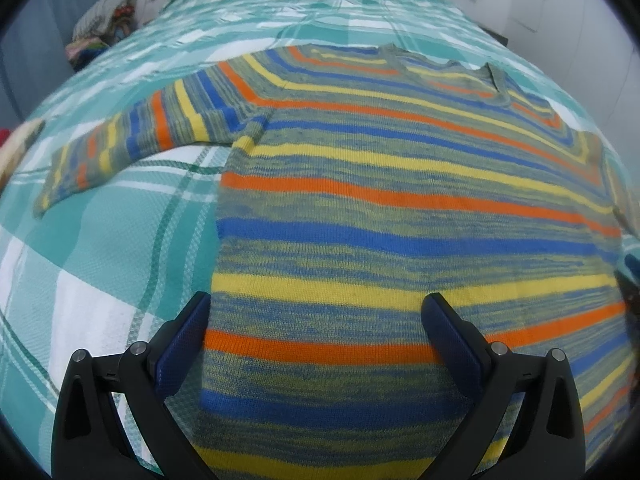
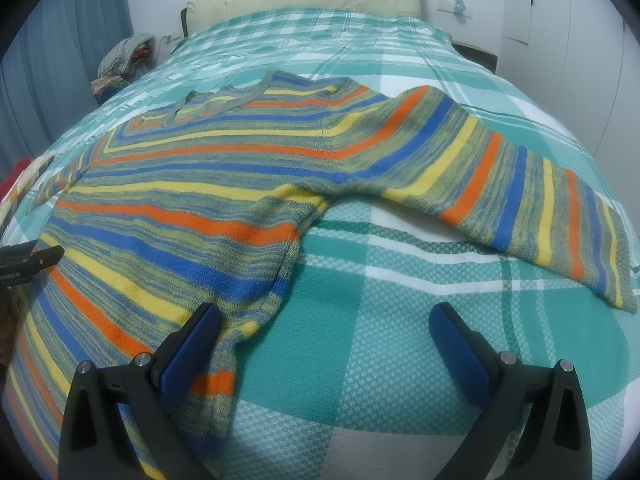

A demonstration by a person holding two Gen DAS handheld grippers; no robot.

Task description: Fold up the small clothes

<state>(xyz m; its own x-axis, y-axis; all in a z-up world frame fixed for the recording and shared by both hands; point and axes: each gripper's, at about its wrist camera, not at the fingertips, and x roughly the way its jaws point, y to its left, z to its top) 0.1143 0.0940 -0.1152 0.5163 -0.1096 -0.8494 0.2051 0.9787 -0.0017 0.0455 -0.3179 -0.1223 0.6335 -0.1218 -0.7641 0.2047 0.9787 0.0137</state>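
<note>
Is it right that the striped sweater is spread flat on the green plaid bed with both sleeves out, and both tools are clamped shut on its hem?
Not quite. The striped sweater does lie flat on the green plaid bed with sleeves out, but both tools are open: the left tool and the right tool grip nothing, as each wrist view shows.

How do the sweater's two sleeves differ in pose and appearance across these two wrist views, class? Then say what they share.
The left sleeve angles away to the side, tapering to its cuff; the right sleeve bends at the shoulder and slopes down toward the camera. The left sleeve looks blurred toward the cuff; the right sleeve is sharp. Both lie spread on the plaid bedspread, ungripped, sharing the same orange, blue and yellow stripes.
</note>
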